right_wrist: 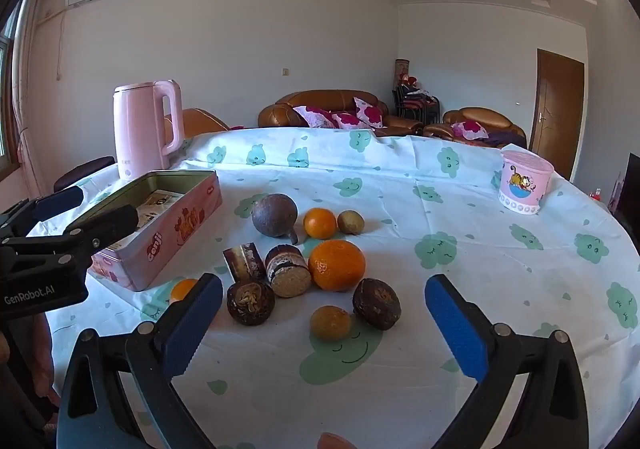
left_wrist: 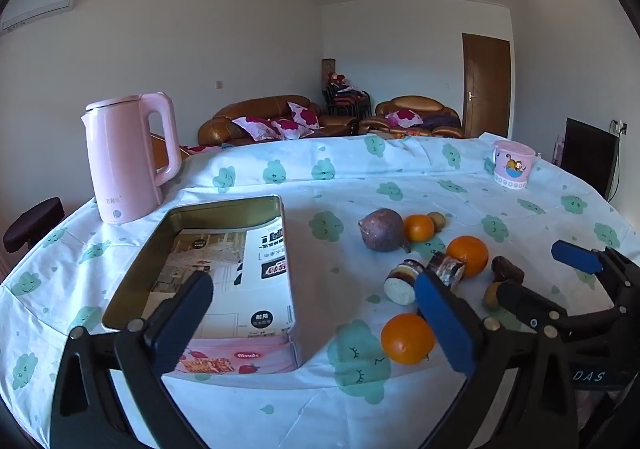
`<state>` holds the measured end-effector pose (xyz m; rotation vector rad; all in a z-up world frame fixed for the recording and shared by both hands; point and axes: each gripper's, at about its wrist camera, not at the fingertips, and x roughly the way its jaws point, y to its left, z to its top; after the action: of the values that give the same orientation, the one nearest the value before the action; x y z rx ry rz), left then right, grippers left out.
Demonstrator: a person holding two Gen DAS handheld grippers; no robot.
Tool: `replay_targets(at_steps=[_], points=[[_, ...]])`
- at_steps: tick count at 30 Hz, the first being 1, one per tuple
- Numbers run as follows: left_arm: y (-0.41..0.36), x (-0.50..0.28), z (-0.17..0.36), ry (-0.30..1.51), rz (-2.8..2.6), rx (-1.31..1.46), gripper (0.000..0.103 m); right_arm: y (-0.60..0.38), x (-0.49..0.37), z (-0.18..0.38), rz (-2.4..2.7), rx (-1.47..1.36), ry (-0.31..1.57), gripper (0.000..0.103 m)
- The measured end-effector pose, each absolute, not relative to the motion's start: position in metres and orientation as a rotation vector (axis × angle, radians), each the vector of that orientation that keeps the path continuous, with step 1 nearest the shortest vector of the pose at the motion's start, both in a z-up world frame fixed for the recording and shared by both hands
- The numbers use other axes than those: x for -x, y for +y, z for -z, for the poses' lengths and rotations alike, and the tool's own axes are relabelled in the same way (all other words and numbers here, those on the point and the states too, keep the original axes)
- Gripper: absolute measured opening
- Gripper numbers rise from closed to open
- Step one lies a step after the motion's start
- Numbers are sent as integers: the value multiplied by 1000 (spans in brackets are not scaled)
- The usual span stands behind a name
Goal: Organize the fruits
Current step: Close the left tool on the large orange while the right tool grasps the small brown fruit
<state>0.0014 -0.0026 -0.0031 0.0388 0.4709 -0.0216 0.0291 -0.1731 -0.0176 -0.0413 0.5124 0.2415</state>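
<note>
Both grippers, left and right, are held wide open above the table, nothing gripped. Fruits are clustered just beyond the right gripper; an open tin is seen left of them, a kettle farther behind.

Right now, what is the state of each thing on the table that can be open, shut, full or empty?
Tin box: open, no lid on, no fruit inside.
Pink kettle: upright, lid shut.
Pink cup: upright, lid on.
Left gripper: open, holding nothing.
Right gripper: open, holding nothing.
</note>
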Motion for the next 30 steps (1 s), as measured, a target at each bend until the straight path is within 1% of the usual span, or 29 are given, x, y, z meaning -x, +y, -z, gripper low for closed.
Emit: replay_targets(at_steps=[2,3,4,7,9,11,12,16,20,22,24,26,28,29,30], points=[[-8,-3,8,483,43,-50,102,-176,-31,19,-250,24,527,95],[-11,-3,9,484,51,-61,100,-176,-32,20,-236,36,533,90],[-14,-4,10,485,57,-73,99,-176,-33,21,-231,43,545,83],[-19,-6,12,505,95,-92,95,-173,-41,27,-260,51,615,75],[-23,-8,14,523,121,-110,84,-169,-43,29,-272,71,631,69],[-26,-10,16,534,133,-125,81,-165,-43,32,-281,92,648,63],[-27,-10,16,538,140,-132,81,-163,-44,33,-287,97,655,58],[-33,-14,20,575,172,-185,81,-164,-52,38,-309,78,718,53],[-35,-22,24,655,227,-166,80,-168,-61,42,-331,40,782,52],[-39,-26,28,665,248,-184,75,-167,-64,45,-342,37,805,49],[-40,-28,31,698,261,-187,61,-166,-67,46,-344,33,818,46],[-40,-30,34,720,285,-179,56,-167,-69,46,-341,32,821,44],[-39,-31,35,731,298,-167,48,-166,-69,46,-332,39,820,39],[-40,-31,36,733,304,-164,40,-166,-70,46,-329,42,821,38],[-39,-31,36,738,301,-165,39,-166,-70,46,-329,43,820,36]])
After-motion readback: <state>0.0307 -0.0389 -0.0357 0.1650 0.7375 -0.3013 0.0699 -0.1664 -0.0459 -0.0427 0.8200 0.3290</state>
